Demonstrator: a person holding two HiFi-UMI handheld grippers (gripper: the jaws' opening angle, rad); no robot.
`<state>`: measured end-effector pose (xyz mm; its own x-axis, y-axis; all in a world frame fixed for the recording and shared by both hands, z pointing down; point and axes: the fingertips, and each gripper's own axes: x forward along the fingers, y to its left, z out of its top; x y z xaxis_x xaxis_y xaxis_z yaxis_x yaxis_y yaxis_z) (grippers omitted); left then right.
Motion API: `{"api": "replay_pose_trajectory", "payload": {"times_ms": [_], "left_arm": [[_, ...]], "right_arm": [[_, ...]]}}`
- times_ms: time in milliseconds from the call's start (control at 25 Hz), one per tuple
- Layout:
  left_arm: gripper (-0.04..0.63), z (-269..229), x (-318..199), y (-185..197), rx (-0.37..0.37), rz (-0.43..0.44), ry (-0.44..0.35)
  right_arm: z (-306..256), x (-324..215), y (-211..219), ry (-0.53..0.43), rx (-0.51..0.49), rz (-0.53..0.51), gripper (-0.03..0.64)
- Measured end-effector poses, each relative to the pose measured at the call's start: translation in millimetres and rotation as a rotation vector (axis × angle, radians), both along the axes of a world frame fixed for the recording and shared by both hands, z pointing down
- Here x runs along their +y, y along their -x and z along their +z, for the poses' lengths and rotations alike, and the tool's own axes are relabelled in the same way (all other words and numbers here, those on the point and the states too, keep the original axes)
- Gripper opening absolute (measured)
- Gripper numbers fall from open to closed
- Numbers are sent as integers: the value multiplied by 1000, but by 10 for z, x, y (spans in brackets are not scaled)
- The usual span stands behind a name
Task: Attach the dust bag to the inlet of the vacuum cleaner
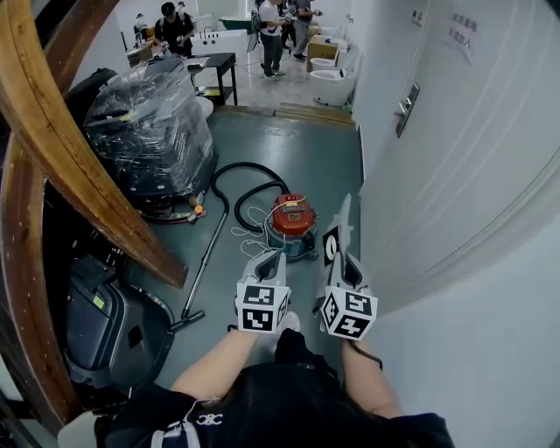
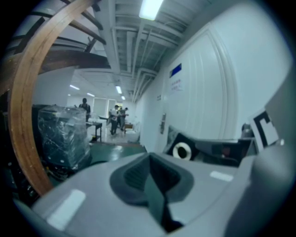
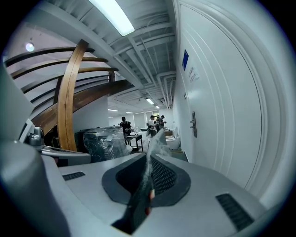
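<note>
A white wall with a door handle fills the right side. On the left a curved wooden beam slants from the far left to the near floor. Beyond the beam stands a plastic-wrapped machine, and a dark grey machine sits near on the left. People stand by tables far down the room.

The red vacuum stands on the floor ahead of the grippers, near the wall. Its black hose loops to the left, and a wand lies on the floor toward the near left.

The dust bag hangs just right of the vacuum and nearer, apart from it. It is a flat grey sheet standing on edge, with a black collar and a white-ringed hole facing left.

The right gripper has its jaws pinched on the bag's lower edge; in the right gripper view the thin fleece rises from between the closed jaws.

The left gripper is just left of it, jaws pressed together with nothing between them.
</note>
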<state>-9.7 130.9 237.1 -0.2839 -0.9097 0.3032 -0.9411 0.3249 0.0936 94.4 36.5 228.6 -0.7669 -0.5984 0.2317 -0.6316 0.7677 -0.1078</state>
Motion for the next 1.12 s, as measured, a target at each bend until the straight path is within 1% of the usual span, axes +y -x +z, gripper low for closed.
{"api": "replay_pose_trajectory", "payload": {"times_ms": [160, 320, 520, 680, 800, 960, 1120], "left_arm": [[-3, 67, -242, 63, 1, 19, 24], [-3, 166, -548, 191, 18, 32, 54], [-3, 96, -1099, 457, 14, 40, 59], [-3, 28, -1613, 687, 0, 49, 52], [-3, -12, -1888, 804, -7, 59, 49], [-3, 0, -2113, 927, -6, 66, 51], [-3, 99, -2242, 1015, -1, 76, 82]], "right_arm": [[22, -262, 38, 21, -14, 34, 17], [105, -542, 114, 33, -5, 63, 17], [161, -1033, 292, 54, 11, 85, 17], [150, -1463, 482, 58, 13, 87, 17], [169, -1706, 608, 66, 18, 86, 17], [198, -1948, 748, 78, 27, 85, 17], [249, -2068, 845, 94, 31, 84, 17]]}}
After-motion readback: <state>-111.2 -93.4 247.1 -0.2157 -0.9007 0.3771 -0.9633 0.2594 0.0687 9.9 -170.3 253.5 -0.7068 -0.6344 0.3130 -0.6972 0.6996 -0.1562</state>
